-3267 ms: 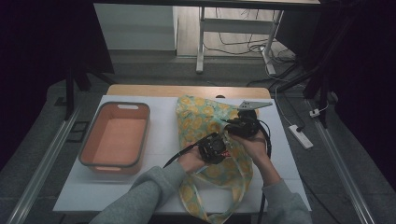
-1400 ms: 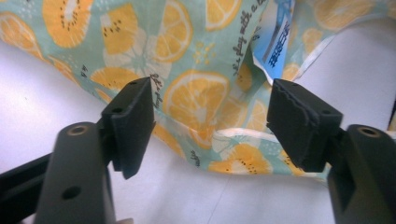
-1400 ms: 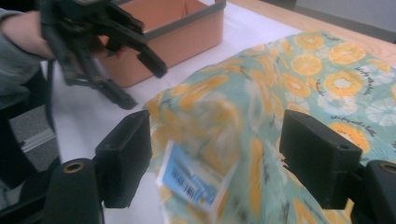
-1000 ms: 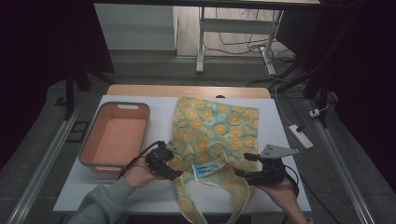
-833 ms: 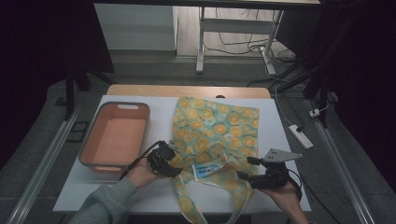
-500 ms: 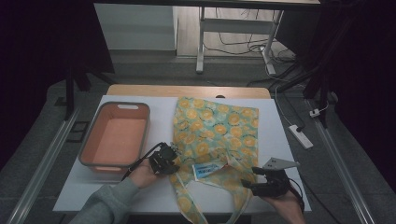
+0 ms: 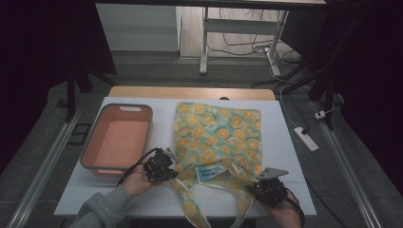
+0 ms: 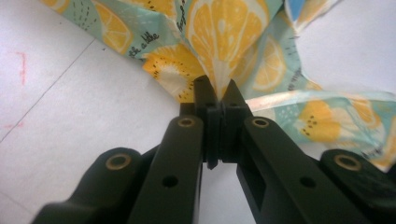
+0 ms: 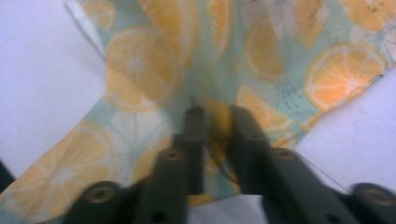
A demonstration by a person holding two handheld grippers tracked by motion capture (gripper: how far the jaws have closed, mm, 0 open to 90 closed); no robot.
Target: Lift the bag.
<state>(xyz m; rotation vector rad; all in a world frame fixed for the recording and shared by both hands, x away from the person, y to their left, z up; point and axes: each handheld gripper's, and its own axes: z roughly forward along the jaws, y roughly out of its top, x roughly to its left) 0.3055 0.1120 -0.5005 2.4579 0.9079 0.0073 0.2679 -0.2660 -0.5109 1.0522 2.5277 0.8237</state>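
Note:
A tote bag [image 7: 218, 137] printed with orange slices lies flat on the white table [image 7: 294, 156], its mouth and straps toward the near edge. A blue label [image 7: 211, 172] shows at the mouth. My left gripper [image 7: 172, 168] sits at the bag's near left corner, shut on a pinched fold of the fabric [image 8: 219, 28]; in its own view the left gripper [image 8: 218, 91] has cloth rising from between the tips. My right gripper [image 7: 256, 188] is at the near right corner. Its jaws have just been closing; in its own view the right gripper [image 9: 218, 116] has a fold of the bag [image 9: 187, 56] bunched between the pads.
An empty orange bin [image 7: 124, 108] stands at the table's left, close to my left hand. The bag's straps [image 7: 190, 209] trail toward the near table edge. A power strip [image 7: 305, 138] lies on the floor to the right.
My left gripper closed on the bag's left corner. My right gripper sank onto the right corner and its jaws narrowed around the fabric. Earlier both hands spread the bag flat.

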